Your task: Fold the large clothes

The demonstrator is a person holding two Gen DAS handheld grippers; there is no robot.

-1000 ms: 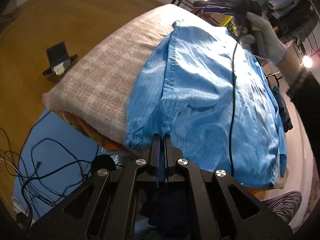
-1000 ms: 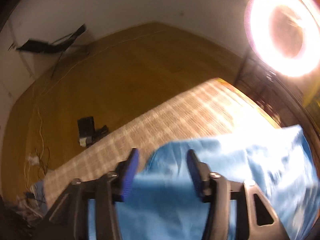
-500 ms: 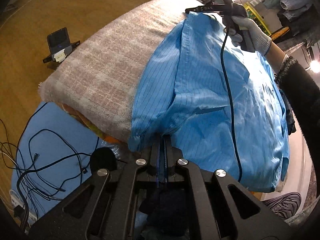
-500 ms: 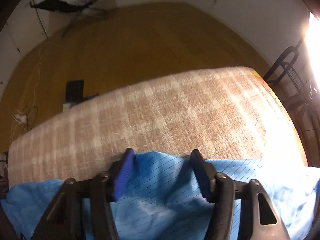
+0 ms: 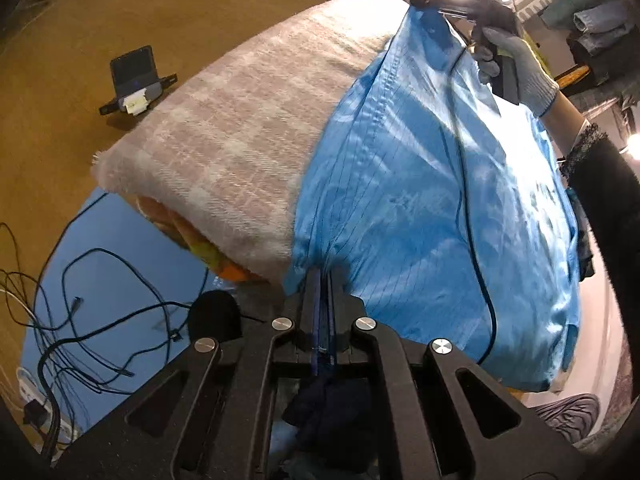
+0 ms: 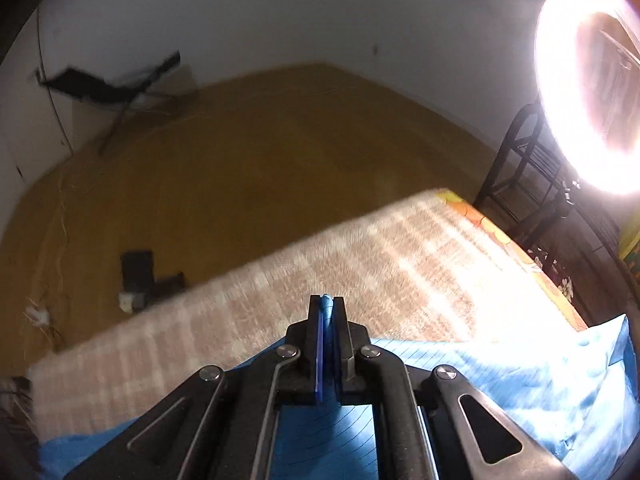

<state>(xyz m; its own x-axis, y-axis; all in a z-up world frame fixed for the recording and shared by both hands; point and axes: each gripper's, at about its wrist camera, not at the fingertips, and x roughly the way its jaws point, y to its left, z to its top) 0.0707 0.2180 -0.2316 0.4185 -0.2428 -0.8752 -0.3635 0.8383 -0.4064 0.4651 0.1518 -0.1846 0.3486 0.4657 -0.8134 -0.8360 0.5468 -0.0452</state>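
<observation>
Right gripper point(image 6: 327, 308) now clamped on blue garment point(image 6: 500, 376), previously open

My right claw point(image 6: 328, 308) has just been closing, and now pinches a fold of the blue shirt point(image 6: 500, 376) between its pads. The plaid blanket point(image 6: 300, 288) lies beyond, and a ring light point(image 6: 560, 128) glares at far right.

A large light-blue pinstriped fabric garment point(image 5: 432, 200) lies spread and rumpled over one end of the checked beige blanket point(image 5: 224, 152), its near hem hanging off the edge.
</observation>
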